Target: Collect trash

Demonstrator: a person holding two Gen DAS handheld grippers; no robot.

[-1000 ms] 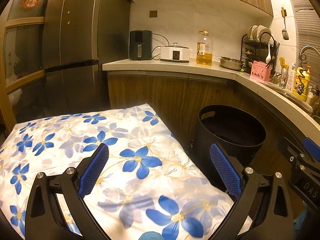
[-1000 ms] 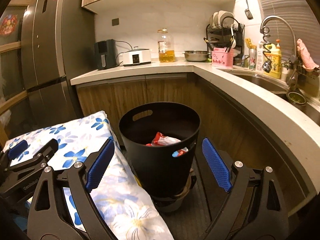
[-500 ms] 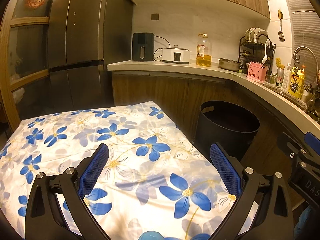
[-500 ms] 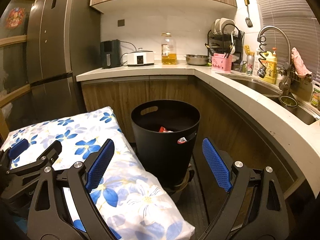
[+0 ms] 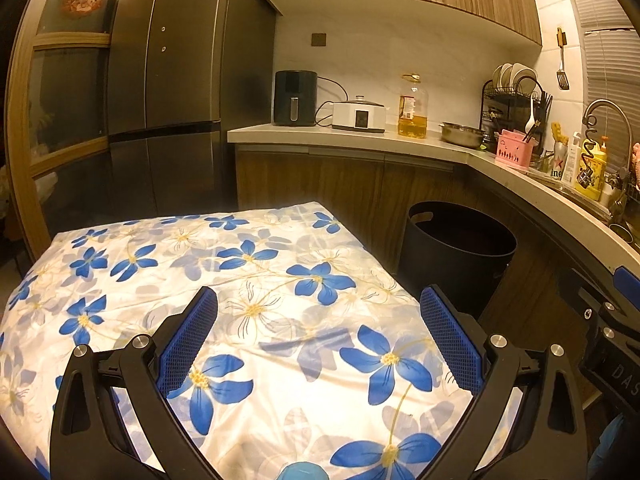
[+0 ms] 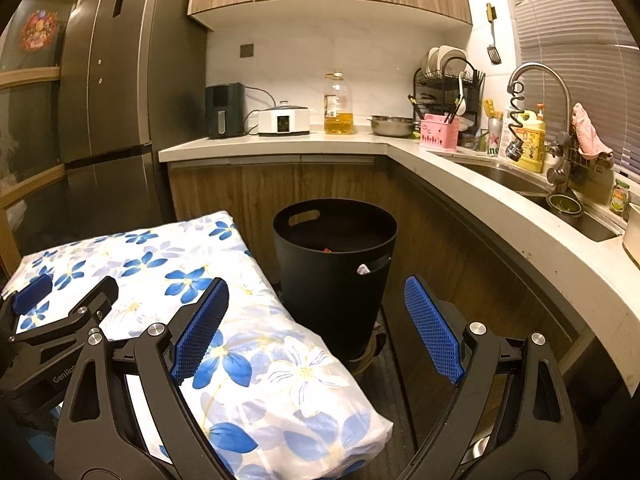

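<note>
The left gripper (image 5: 318, 322) hangs over the flower-print cloth (image 5: 248, 280) covering the desk, its 2 jaws wide apart with nothing between them. Right of the cloth, the black bin (image 6: 334, 268) stands on the floor against the wooden cabinets; a scrap of red trash (image 6: 327, 249) shows inside it and a pale scrap (image 6: 363, 268) pokes through its side handle. The right gripper (image 6: 316, 314) faces the bin, jaws spread and empty.

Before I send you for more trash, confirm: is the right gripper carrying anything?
No, the right gripper stands open with only the floral-covered table and black bin visible beyond its pads.
</note>
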